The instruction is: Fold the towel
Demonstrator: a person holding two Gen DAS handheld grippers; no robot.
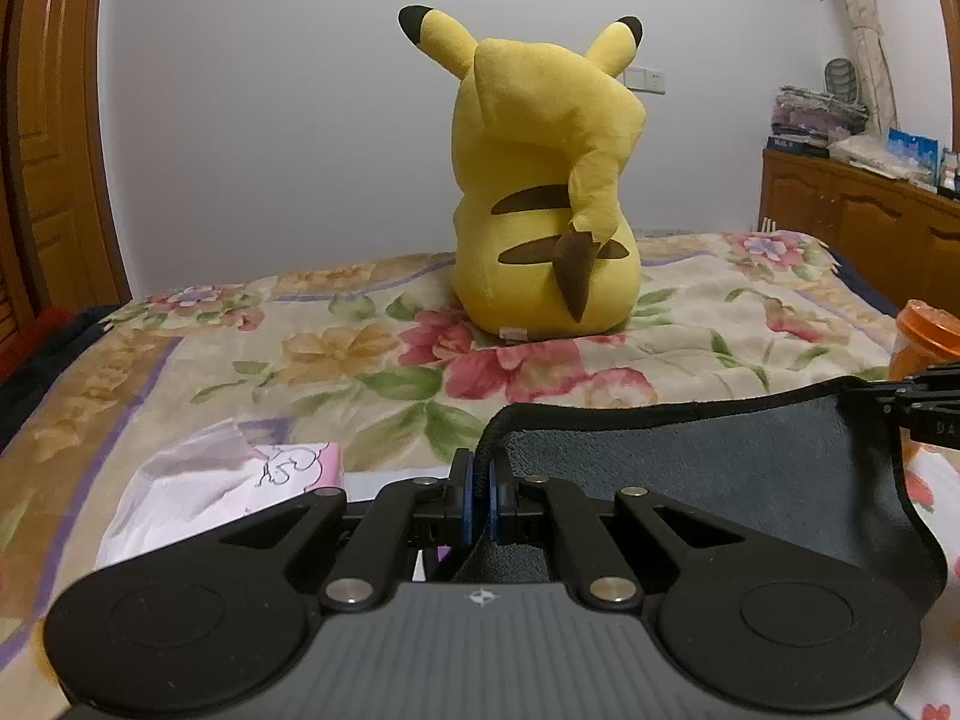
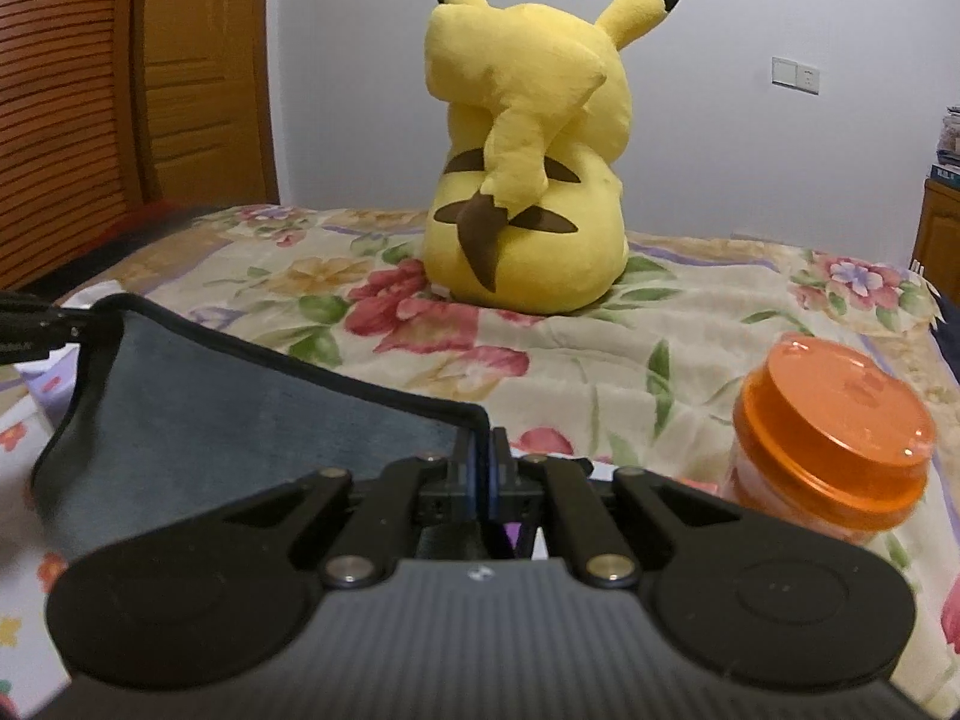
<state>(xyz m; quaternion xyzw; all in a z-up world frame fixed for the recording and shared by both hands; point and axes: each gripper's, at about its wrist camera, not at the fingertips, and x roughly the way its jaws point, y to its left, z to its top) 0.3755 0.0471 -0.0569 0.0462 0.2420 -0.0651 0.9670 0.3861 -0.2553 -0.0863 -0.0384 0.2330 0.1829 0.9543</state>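
Note:
A dark grey towel (image 1: 708,474) with a black stitched hem hangs stretched between my two grippers above the flowered bed. My left gripper (image 1: 480,492) is shut on the towel's left corner. The right gripper (image 1: 918,402) shows at the right edge of the left wrist view, holding the other corner. In the right wrist view my right gripper (image 2: 486,480) is shut on the towel's (image 2: 240,408) right corner, and the left gripper (image 2: 36,324) shows at the far left.
A big yellow plush toy (image 1: 540,192) sits mid-bed on the flowered blanket (image 1: 300,360). An orange-lidded jar (image 2: 834,438) stands close right of my right gripper. A plastic-wrapped tissue pack (image 1: 222,492) lies left of my left gripper. Wooden wardrobe left, cabinet (image 1: 858,210) right.

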